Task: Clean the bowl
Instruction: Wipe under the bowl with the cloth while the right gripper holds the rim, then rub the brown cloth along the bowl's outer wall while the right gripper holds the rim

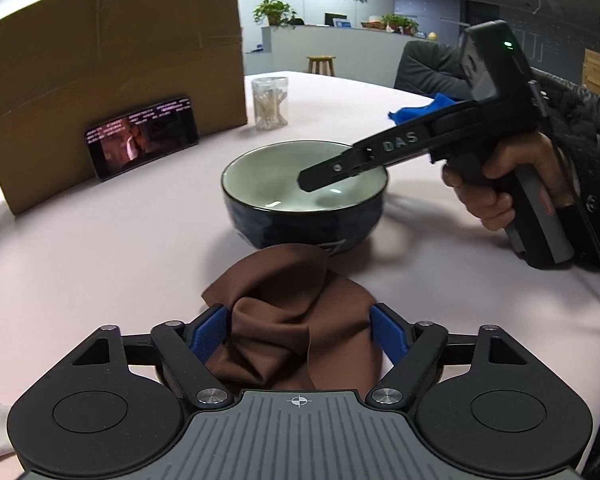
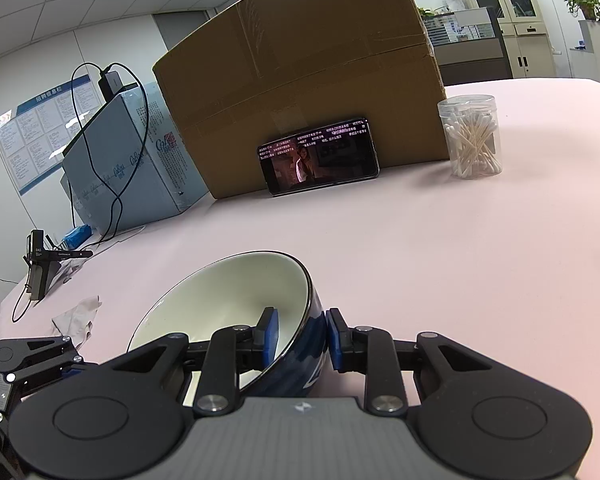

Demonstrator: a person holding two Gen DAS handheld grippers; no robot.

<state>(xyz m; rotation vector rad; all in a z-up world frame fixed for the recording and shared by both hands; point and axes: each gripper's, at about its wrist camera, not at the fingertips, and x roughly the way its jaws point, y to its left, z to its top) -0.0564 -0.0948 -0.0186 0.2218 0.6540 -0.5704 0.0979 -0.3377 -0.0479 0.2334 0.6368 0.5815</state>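
A bowl (image 1: 300,184), dark blue outside and white inside, stands on the pink table; it also shows in the right wrist view (image 2: 220,300). My right gripper (image 2: 302,330) straddles the bowl's near rim, one finger inside and one outside, pads close to the wall; in the left wrist view its finger (image 1: 340,168) reaches into the bowl. A brown cloth (image 1: 292,320) lies bunched on the table in front of the bowl. My left gripper (image 1: 300,332) is wide around the cloth, blue pads at its sides.
A large cardboard box (image 1: 108,72) stands at the back with a phone (image 1: 144,136) leaning on it. A clear jar of cotton swabs (image 1: 270,102) stands behind the bowl. A blue cloth (image 1: 420,110) lies far right. A crumpled tissue (image 2: 78,316) lies left.
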